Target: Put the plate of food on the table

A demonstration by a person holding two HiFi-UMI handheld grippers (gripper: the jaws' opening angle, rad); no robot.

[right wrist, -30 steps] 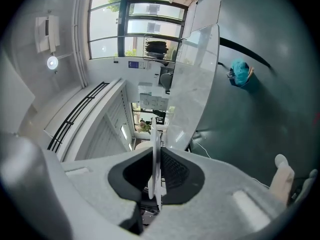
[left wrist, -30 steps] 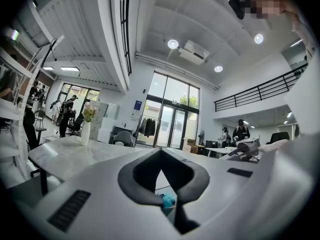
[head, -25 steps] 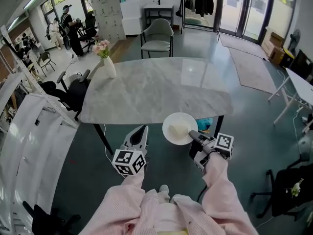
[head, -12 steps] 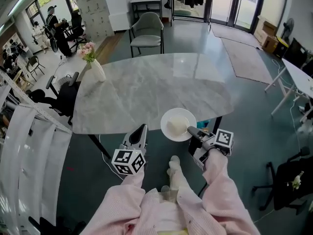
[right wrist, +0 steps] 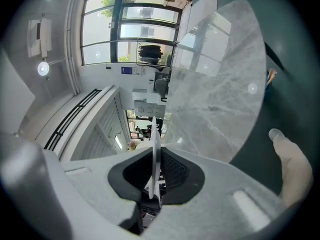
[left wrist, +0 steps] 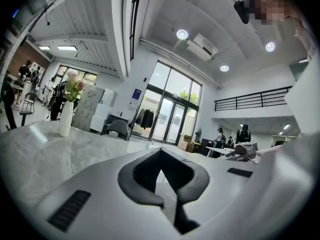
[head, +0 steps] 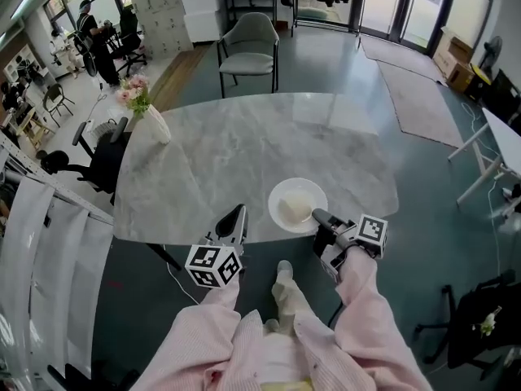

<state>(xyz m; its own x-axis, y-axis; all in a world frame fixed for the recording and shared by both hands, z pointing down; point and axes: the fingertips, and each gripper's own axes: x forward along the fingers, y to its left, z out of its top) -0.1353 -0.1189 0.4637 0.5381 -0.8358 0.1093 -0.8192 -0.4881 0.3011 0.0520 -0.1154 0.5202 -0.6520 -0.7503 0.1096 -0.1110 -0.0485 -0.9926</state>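
A white plate (head: 310,188) with a pale mound of food (head: 295,208) hangs level over the near edge of the grey marble table (head: 244,149). My right gripper (head: 319,217) is shut on the plate's near right rim. In the right gripper view the plate (right wrist: 155,149) shows edge-on between the pads of that gripper (right wrist: 155,159), with the table (right wrist: 220,84) beyond. I cannot tell whether the plate touches the tabletop. My left gripper (head: 237,213) points at the table edge left of the plate, shut and holding nothing. In its own view the left gripper (left wrist: 160,153) faces the tabletop (left wrist: 45,149).
A white vase of flowers (head: 155,123) stands at the table's far left. A grey chair (head: 248,51) sits behind the table and a black office chair (head: 102,157) at its left. A white side table (head: 505,141) is at the right, and a person (head: 94,39) is far back left.
Both grippers have moved forward toward the table. The plate, which was in front of the table's edge, now sits over the tabletop near that edge. The right grip is unchanged.
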